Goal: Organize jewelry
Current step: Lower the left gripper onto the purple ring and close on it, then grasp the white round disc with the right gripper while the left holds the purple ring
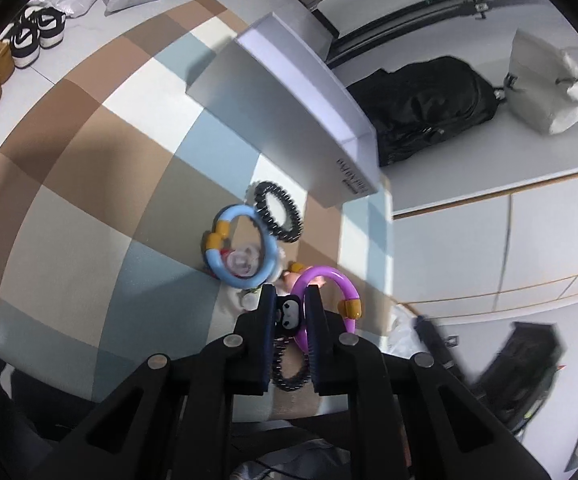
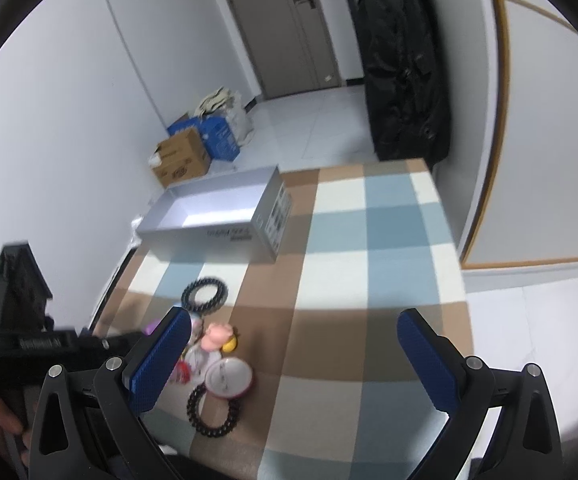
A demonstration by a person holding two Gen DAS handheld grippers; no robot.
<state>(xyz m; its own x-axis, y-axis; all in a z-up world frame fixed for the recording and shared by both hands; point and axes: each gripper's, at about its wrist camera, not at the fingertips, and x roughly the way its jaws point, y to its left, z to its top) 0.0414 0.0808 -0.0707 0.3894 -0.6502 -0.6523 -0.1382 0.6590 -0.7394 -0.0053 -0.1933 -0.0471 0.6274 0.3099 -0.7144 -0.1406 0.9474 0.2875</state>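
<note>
My left gripper (image 1: 290, 300) is shut on a purple ring bracelet (image 1: 339, 280) with a black cartoon charm (image 1: 289, 314), held above the checkered cloth. Below lie a blue ring bracelet (image 1: 237, 246), a black bead bracelet (image 1: 279, 212) and another black bead bracelet (image 1: 289, 376). The open grey box (image 1: 289, 120) stands beyond. My right gripper (image 2: 293, 340) is open and empty over the cloth. In its view are the grey box (image 2: 217, 220), two black bead bracelets (image 2: 205, 294) (image 2: 213, 412), a pink figure (image 2: 217, 336) and a round white piece (image 2: 228, 374).
A black backpack (image 1: 429, 108) and a grey bag (image 1: 545, 84) sit past the table's edge. Cardboard boxes (image 2: 185, 160) stand on the floor by the wall. The checkered cloth (image 2: 369, 280) covers the table. The left gripper's body (image 2: 29, 344) shows at the right view's left.
</note>
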